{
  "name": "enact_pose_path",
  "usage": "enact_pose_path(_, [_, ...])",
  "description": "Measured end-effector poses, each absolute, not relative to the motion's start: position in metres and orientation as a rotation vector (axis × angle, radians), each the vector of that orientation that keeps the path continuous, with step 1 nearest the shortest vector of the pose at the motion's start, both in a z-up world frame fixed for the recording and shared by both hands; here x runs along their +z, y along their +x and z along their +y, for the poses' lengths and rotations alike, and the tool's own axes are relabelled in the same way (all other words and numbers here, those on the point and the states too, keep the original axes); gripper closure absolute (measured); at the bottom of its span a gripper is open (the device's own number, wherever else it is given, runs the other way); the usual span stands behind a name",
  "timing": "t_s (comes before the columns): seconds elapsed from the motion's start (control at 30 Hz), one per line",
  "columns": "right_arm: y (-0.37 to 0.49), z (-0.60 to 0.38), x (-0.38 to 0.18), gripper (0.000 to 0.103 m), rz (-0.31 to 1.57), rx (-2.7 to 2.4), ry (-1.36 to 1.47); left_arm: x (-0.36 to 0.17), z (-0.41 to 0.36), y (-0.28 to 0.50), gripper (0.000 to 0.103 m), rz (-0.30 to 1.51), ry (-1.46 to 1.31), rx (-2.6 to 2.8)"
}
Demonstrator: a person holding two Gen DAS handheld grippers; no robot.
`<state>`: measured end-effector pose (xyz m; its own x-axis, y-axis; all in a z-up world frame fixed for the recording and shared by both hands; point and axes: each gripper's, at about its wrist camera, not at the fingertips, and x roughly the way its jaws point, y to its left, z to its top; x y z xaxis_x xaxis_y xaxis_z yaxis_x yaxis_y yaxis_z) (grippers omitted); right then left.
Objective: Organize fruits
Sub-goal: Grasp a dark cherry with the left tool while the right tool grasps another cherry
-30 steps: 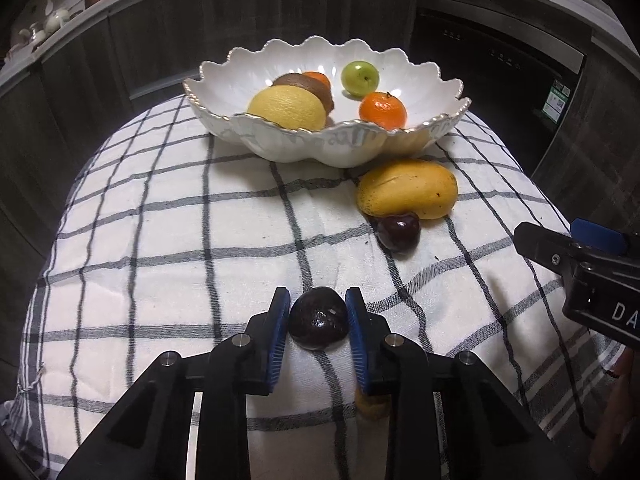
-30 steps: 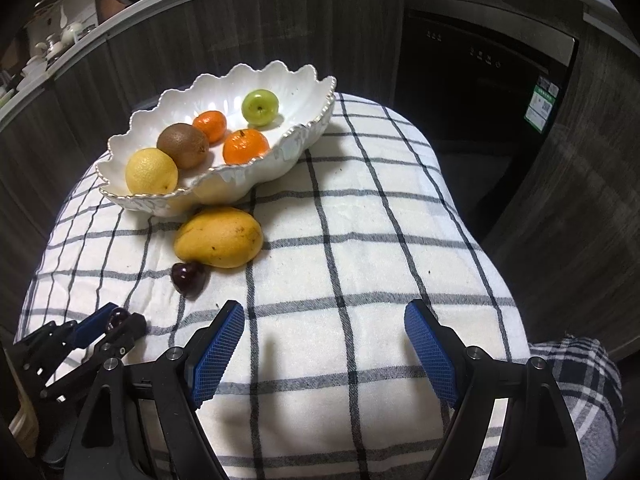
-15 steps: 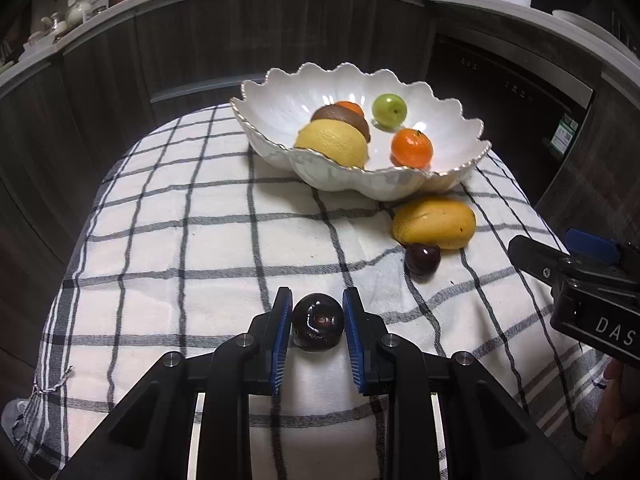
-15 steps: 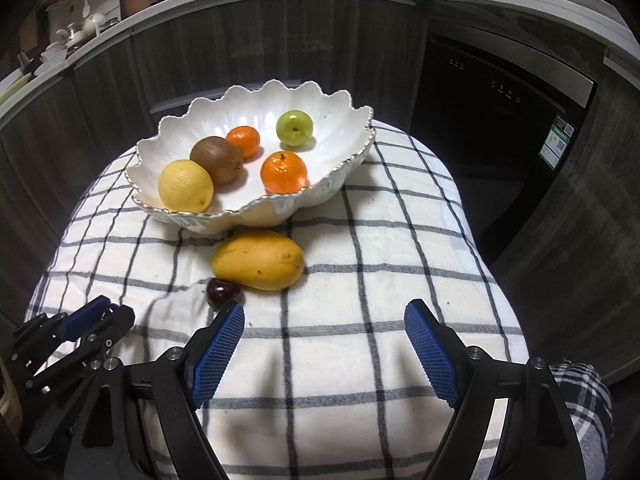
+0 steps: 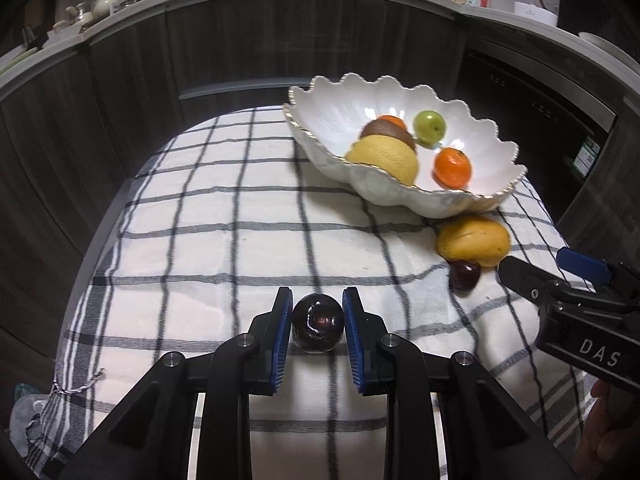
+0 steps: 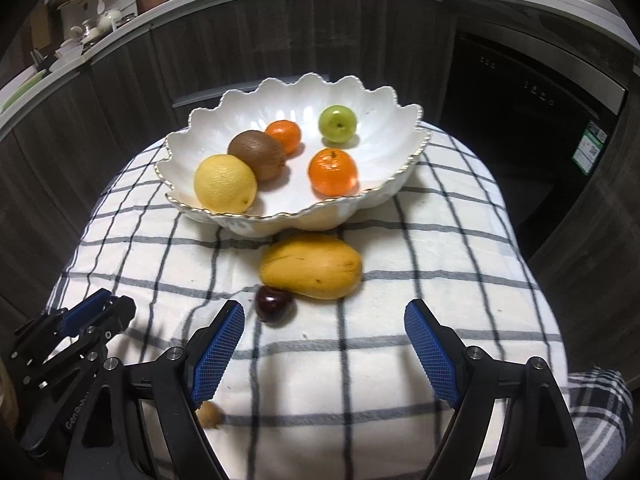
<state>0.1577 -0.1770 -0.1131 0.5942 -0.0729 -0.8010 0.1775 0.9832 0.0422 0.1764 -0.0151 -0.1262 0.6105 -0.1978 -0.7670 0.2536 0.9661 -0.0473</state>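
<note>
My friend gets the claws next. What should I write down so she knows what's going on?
Left claw: shut on a dark plum, held above the checked cloth.
Right claw: open, nothing in it, over the cloth near the other dark plum.
In the white bowl: lemon, kiwi, two oranges, green apple.
On the cloth beside the bowl: mango, with that plum touching it; a small brown fruit lies nearer.
Left to do: put the held plum, the mango, the other plum and probably the brown fruit in the bowl.
</note>
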Motion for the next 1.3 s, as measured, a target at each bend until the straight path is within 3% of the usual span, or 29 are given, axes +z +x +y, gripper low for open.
enact_pose_path(0.07, [0.162, -0.174, -0.118, 0.021, 0.933, -0.131, 0.136, -0.126, -0.011, 0.178, 0.077, 0.874, 0.067, -0.244])
enact_pose_path(0.23, [0.170, -0.167, -0.125, 0.050, 0.951, -0.089, 0.166, -0.125, -0.004, 0.182, 0.077, 0.864, 0.062, -0.225])
enact_pose_path(0.3, [0.174, -0.165, -0.129, 0.054, 0.964, -0.074, 0.175, -0.125, -0.002, 0.182, 0.077, 0.862, 0.055, -0.223])
enact_pose_path(0.73, [0.186, -0.157, -0.138, 0.060, 0.979, -0.087, 0.148, -0.126, 0.007, 0.188, 0.077, 0.873, 0.025, -0.203])
enact_pose_path(0.8, [0.186, -0.158, -0.140, 0.069, 1.008, -0.082, 0.166, -0.126, 0.008, 0.188, 0.077, 0.876, 0.024, -0.201])
enact_pose_path(1.3, [0.192, -0.158, -0.155, 0.073, 1.029, -0.077, 0.177, -0.131, 0.005, 0.190, 0.077, 0.885, 0.032, -0.204])
